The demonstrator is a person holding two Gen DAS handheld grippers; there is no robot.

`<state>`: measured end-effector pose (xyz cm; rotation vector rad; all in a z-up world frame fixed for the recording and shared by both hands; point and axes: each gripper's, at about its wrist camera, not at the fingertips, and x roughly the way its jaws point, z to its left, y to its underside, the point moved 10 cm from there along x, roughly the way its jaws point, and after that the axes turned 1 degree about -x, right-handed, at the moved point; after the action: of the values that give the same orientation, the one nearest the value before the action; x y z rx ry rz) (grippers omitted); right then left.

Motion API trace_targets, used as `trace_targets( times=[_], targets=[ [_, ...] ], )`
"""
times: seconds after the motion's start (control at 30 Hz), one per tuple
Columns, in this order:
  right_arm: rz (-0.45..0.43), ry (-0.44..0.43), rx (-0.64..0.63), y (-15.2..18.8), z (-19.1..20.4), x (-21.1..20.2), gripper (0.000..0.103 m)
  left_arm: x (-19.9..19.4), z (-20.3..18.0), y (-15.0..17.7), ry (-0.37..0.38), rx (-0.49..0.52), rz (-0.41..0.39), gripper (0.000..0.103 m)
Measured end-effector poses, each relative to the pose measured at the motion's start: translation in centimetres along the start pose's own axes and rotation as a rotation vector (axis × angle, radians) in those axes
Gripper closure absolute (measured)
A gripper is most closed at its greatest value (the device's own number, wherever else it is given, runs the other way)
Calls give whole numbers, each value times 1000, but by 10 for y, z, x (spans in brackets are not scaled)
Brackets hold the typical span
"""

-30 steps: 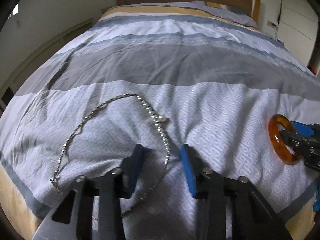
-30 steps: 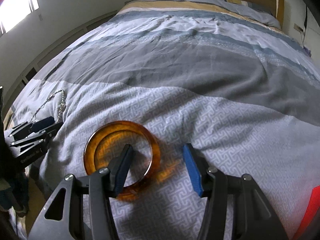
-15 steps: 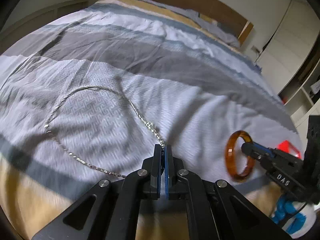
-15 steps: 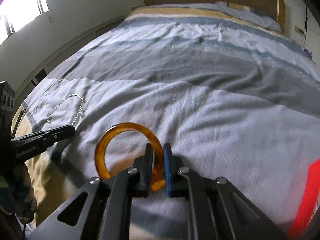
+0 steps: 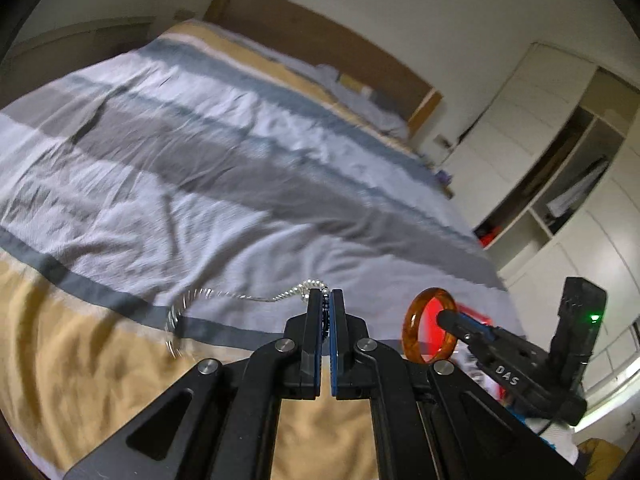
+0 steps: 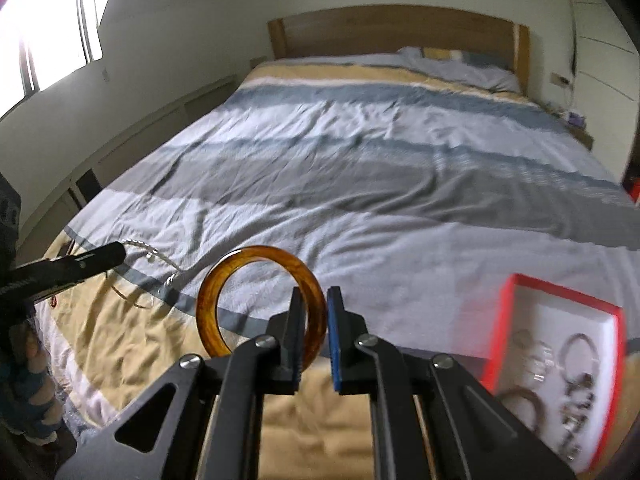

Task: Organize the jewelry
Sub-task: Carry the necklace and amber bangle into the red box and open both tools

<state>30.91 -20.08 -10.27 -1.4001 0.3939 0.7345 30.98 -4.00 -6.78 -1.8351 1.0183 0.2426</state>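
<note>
Both tools (image 5: 326, 300) (image 6: 314, 308) above bed edge (image 6: 132, 320)

The right hand-held gripper (image 6: 314, 312) pinches an amber bangle (image 6: 260, 300) upright above the bed (image 6: 360, 152). A red box (image 6: 560, 352) of jewelry sits near the bed's right edge.

The silver necklace (image 5: 224, 300) smears into motion blur where it droops, its links unreadable; its gripped end is hidden between the pads. The red box (image 6: 560, 364) is blurred, its trinkets indistinct, its lower corner cut off
</note>
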Motion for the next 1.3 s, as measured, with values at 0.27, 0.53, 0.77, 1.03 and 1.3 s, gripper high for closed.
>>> trace_targets(
  times=[0.27, 0.53, 0.77, 1.03, 1.3],
  targets=[
    [-112, 114, 6, -20, -56, -102, 93, -30, -119, -12, 105, 149, -47, 101],
    [-152, 241, 61, -16, -145, -163, 93, -6, -259, -5, 243, 309, -26, 101],
    [-121, 325, 129, 8, -219, -167, 93, 58, -329, 13, 299, 388, 32, 101],
    [-38, 372, 194, 42, -276, -124, 93, 154, -314, 57, 242, 417, 172, 101],
    [47, 364, 238, 67, -296, -56, 93, 210, -262, 134, 194, 423, 345, 101]
  ],
)
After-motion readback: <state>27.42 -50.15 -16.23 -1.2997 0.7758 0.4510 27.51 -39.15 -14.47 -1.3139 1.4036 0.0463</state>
